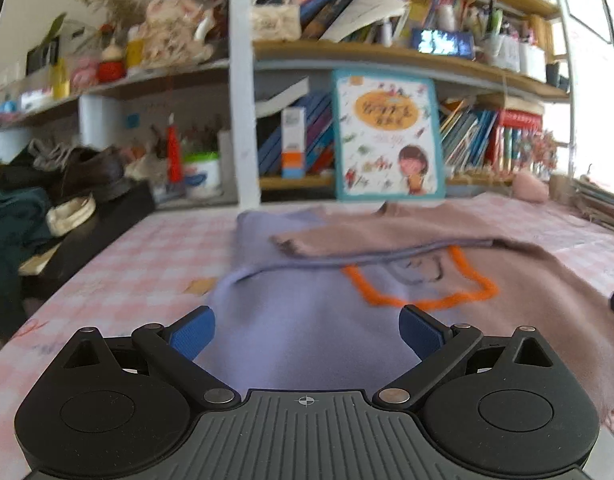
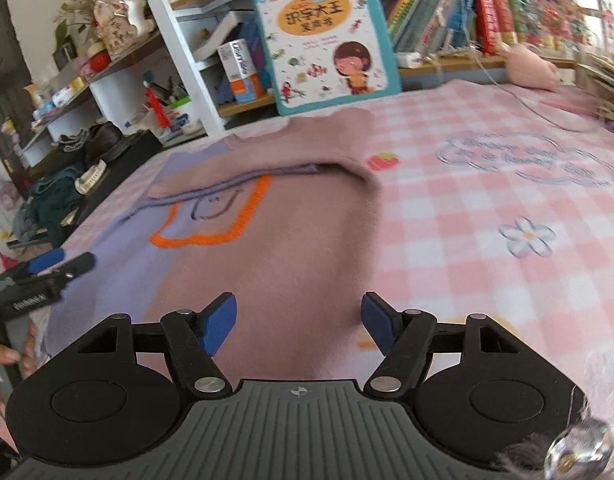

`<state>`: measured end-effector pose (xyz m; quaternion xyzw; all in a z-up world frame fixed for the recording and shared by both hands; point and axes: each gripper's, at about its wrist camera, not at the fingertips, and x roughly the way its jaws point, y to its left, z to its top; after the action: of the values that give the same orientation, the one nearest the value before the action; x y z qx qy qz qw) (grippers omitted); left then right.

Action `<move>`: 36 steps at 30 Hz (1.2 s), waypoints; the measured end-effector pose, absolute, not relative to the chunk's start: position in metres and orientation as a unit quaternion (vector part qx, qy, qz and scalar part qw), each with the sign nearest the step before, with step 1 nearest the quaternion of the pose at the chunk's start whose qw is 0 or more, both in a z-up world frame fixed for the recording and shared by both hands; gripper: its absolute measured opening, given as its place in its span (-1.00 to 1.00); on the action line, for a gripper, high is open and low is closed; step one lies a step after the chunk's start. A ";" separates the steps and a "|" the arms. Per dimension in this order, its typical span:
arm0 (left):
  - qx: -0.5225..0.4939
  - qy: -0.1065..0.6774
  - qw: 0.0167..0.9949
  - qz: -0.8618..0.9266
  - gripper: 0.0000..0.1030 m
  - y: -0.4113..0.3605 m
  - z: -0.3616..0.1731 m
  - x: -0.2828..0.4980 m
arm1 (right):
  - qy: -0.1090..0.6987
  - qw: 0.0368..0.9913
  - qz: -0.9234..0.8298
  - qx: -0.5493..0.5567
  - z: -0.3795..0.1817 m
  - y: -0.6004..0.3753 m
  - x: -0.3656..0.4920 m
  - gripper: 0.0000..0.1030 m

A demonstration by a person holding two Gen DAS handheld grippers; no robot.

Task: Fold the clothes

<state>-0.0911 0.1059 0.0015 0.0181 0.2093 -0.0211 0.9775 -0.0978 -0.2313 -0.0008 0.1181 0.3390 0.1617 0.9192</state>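
The pink-and-white checked cloth over the tabletop [image 2: 467, 208] carried the task's thing: a soft knit sweater, half lilac and half dusty mauve, with an orange yarn outline on its chest [image 2: 291, 248]. It lay flat near the middle, its hem towards both cameras, and one mauve sleeve [image 1: 371, 236] was laid across the upper chest — so the fold appeared partly made, sleeves in and body still at full length. That would fit either a garment midway through folding or one being opened out again; the pictures did not settle which.

The left gripper [image 1: 307, 334] hovered low over the lilac side near the hem, its blue-padded fingers spread wide and holding nothing. The right gripper [image 2: 299, 328] hung over the mauve side, likewise wide open and empty. Any grasp of the hem would call for both to come down to the cloth's edge together.

Behind stood a cluttered bookshelf [image 1: 387, 52] with a large teal-bordered children's picture book [image 1: 389, 140] leaning just beyond the collar — little spare room there. Dark shoes [image 1: 87, 172] sat on a black stand to the left.
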 end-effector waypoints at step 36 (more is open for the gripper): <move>-0.208 0.291 0.931 -0.079 -0.75 0.183 -0.003 -0.128 | 0.306 0.915 0.201 0.170 0.003 -0.238 -0.123 -0.80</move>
<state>-0.1279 0.1825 -0.0025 -0.2080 0.2906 -0.0791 0.9306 -0.1235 -0.2380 0.0030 0.1698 0.3061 0.2010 0.9149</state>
